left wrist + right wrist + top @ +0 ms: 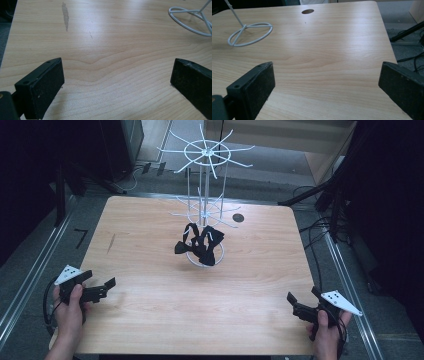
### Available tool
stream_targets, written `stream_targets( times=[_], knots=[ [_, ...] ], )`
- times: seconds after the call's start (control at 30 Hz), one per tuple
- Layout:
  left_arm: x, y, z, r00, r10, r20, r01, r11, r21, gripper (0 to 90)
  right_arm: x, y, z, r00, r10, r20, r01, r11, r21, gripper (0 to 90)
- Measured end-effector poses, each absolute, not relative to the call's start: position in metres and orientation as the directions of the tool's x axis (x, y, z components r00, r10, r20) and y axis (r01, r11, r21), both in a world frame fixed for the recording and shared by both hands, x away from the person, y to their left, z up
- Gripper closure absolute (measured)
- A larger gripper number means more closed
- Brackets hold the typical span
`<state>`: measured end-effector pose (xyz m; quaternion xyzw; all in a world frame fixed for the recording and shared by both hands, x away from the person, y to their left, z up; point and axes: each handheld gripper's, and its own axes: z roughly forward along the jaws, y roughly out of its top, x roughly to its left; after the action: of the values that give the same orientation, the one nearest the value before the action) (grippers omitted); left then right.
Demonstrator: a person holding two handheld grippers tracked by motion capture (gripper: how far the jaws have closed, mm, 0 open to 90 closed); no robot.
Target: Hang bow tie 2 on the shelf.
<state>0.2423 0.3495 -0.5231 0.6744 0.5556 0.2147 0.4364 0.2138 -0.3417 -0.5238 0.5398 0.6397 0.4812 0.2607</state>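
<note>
A white wire display stand (204,195) rises from the middle of the wooden table (150,270), with spoked arms on two levels and a ring base (192,20) (249,33). Two black bow ties (199,244) hang from its lower arms, just above the base. At the table's left front edge a hand holds my left gripper (102,290), open, with bare wood between its jaws (117,82). Near the right front edge my right gripper (299,304) is open as well, nothing between its jaws (327,85).
A round dark hole (238,218) (307,11) sits in the tabletop behind the stand on the right. A grey scuff (65,15) marks the wood on the left. Cables and dark stand legs (320,205) lie on the floor beyond the right edge.
</note>
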Motion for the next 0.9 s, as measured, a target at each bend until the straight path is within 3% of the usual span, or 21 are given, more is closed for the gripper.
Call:
stream_targets(
  times=[0.37, 0.53, 0.9],
  knots=[
    [0.243, 0.351, -0.523, 0.284, 0.937, -0.202, 0.563, 0.008, 0.826, 0.0, 0.206, -0.369, -0.539, -0.230, 0.953, 0.199, 0.467, -0.071, 0.881, 1.1],
    [0.243, 0.351, -0.523, 0.283, 0.938, -0.203, 0.565, 0.008, 0.825, 0.0, 0.199, -0.389, -0.543, -0.156, 0.957, 0.246, 0.455, -0.152, 0.877, 4.5],
    [0.243, 0.351, -0.523, 0.280, 0.937, -0.208, 0.567, 0.014, 0.824, 0.0, 0.200, -0.388, -0.545, -0.146, 0.961, 0.237, 0.469, -0.144, 0.871, 4.6]
  ],
)
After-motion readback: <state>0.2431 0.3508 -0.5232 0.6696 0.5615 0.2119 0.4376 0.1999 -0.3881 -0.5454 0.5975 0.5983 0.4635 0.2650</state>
